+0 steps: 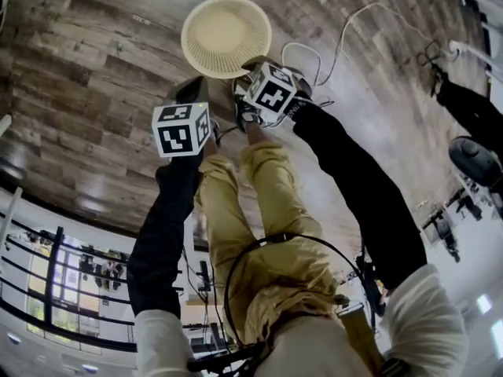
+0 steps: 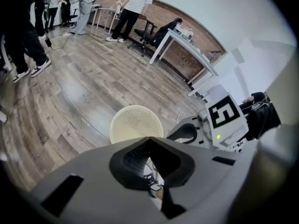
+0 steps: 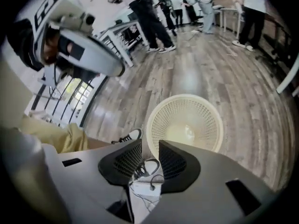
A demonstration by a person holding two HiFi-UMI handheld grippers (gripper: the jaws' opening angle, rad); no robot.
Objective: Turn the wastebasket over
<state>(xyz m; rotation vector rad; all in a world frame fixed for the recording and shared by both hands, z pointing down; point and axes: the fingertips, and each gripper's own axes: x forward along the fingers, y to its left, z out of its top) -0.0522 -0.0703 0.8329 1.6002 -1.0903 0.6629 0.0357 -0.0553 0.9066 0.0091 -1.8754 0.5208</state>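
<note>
A cream, perforated wastebasket (image 1: 225, 36) (image 2: 135, 122) (image 3: 187, 122) stands upright on the wood floor with its mouth facing up; it looks empty. Both grippers hover above the near side of its rim and touch nothing. The left gripper (image 1: 192, 86) (image 2: 149, 141) has its jaw tips meeting, with nothing held. The right gripper (image 1: 253, 63) (image 3: 150, 146) is open; a shoe and a cable on the floor show through the gap between its pads. In the left gripper view, the right gripper's marker cube (image 2: 226, 115) sits to the right of the basket.
My feet in sneakers (image 1: 247, 112) stand just in front of the basket. A white cable (image 1: 346, 30) loops over the floor to its right. Several people (image 2: 135, 3), white desks (image 2: 187, 41) and office chairs are farther back. A black railing (image 1: 55, 281) lies behind me.
</note>
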